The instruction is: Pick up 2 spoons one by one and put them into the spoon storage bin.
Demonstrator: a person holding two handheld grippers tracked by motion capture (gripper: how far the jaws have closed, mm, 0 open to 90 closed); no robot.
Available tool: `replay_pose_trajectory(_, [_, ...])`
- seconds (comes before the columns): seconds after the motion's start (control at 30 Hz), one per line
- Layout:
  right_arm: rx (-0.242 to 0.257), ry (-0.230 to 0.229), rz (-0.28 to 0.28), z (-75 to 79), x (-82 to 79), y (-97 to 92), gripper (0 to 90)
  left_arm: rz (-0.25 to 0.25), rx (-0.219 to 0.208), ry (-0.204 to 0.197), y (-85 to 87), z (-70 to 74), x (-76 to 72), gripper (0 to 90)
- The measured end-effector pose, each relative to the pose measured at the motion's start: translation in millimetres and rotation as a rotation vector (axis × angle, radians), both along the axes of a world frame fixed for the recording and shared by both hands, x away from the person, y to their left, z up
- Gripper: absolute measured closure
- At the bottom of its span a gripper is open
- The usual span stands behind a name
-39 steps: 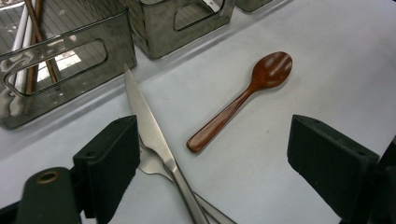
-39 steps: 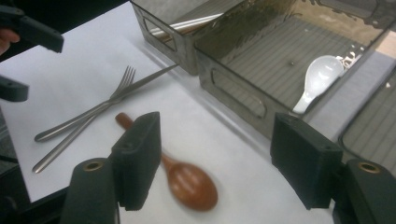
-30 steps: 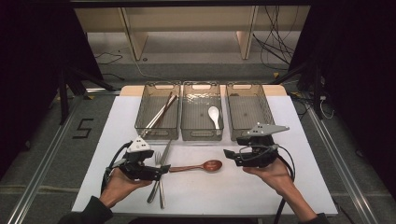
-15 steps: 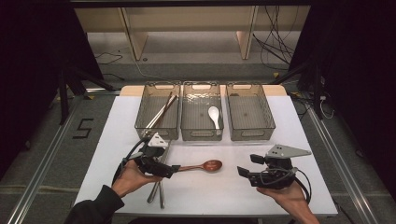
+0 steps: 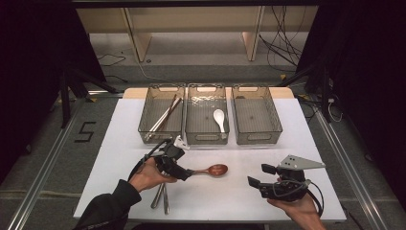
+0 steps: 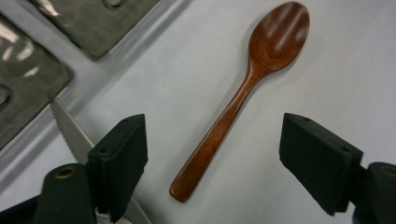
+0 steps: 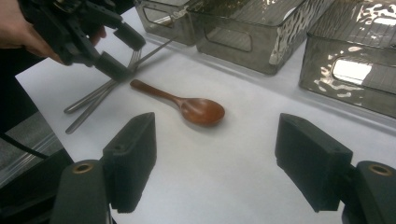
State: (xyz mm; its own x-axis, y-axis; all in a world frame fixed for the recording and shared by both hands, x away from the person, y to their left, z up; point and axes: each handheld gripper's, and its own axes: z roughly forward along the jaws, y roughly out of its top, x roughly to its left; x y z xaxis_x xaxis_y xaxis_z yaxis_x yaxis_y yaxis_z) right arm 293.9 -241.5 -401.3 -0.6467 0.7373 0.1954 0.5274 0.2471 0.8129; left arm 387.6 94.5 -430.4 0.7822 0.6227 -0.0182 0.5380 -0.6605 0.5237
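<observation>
High view: three clear bins (image 5: 208,140) stand in a row at the far side of a white table (image 5: 119,143). The left one holds what look like chopsticks (image 5: 164,116), the middle one a white spoon (image 5: 219,118), and the right one looks bare, though glare makes that hard to confirm. A wooden spoon (image 5: 211,170) lies loose on the table in front of the bins. The left gripper (image 5: 184,172) hangs over its handle end, jaws spread and just now narrowing, with a fork and knife (image 5: 161,197) lying below the hand. The right gripper (image 5: 257,178) waits off to the right, well apart from everything, jaws spread on nothing.

Left gripper view: the wooden spoon's handle lies between the two open pads (image 6: 119,154), touching neither. A serrated knife blade (image 6: 65,128) shows beside the left pad.

Right gripper view: the spoon sits ahead, bowl toward the camera, and the left gripper hovers at its handle above the metal cutlery (image 7: 95,100).

Sorting seems partly done: two bins have pieces, while the wooden spoon, fork and knife are left on the table. The spoon's pick-up is about to start.
</observation>
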Motion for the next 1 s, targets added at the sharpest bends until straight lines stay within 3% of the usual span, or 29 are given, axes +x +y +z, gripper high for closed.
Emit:
replay_pose_trajectory(0.23, [-0.007,0.005,0.013,-0.3,0.4,0.8,30.3,-0.054,0.077,0.042,-16.4,-9.9,7.6,35.1])
replay_pose_trajectory(0.63, [-0.003,0.001,0.023,0.2,0.2,0.9,31.2,-0.073,0.132,0.084,-33.0,-23.1,19.2,51.7])
replay_pose_trajectory(0.83, [-0.001,0.001,0.027,0.6,0.1,0.7,31.3,-0.115,0.16,0.085,-38.2,-26.4,19.8,59.1])
replay_pose_trajectory(1.0, [-0.001,0.004,0.03,1.2,-0.3,1.2,31.7,-0.135,0.171,0.109,-40.4,-30.1,19.7,63.8])
